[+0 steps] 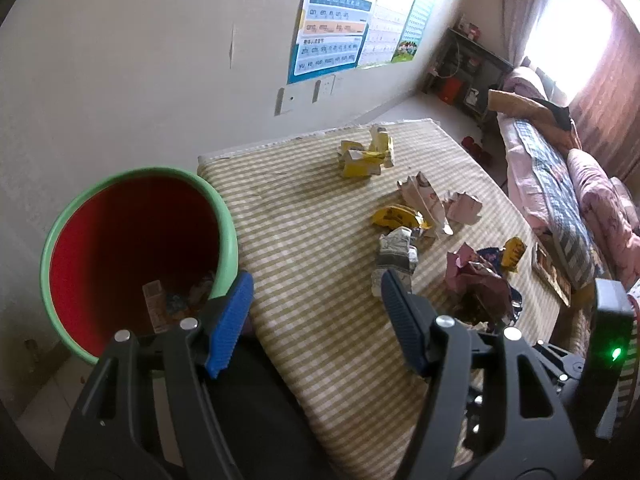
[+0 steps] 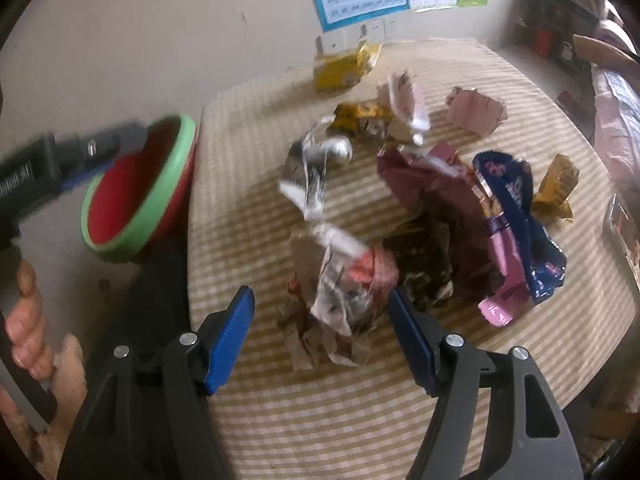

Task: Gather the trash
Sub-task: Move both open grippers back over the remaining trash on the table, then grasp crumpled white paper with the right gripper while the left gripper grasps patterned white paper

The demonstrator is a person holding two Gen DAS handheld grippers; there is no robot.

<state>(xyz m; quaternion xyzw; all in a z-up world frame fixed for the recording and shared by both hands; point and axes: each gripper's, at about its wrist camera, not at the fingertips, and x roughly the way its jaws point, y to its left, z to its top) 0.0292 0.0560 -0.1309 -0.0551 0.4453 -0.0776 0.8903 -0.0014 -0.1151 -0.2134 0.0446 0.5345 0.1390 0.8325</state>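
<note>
Left gripper (image 1: 316, 312) jaws apart, nothing between them, over the near edge of the striped mat (image 1: 312, 216). Bin (image 1: 132, 248), green rim and red inside, sits off the mat's edge at 9 o'clock in the left wrist view; a few scraps in the bottom.

Right gripper (image 2: 320, 320) jaws apart, straddling a crumpled wrapper (image 2: 344, 288) on the mat; the pads don't look to be pressing on it. More trash past it toward 12–2 o'clock: maroon bag (image 2: 436, 200), blue-pink bag (image 2: 516, 232), yellow carton (image 2: 340, 68) at the far edge. Right view blurred. A hand (image 2: 28, 320) at 9 o'clock holds the left tool.
</note>
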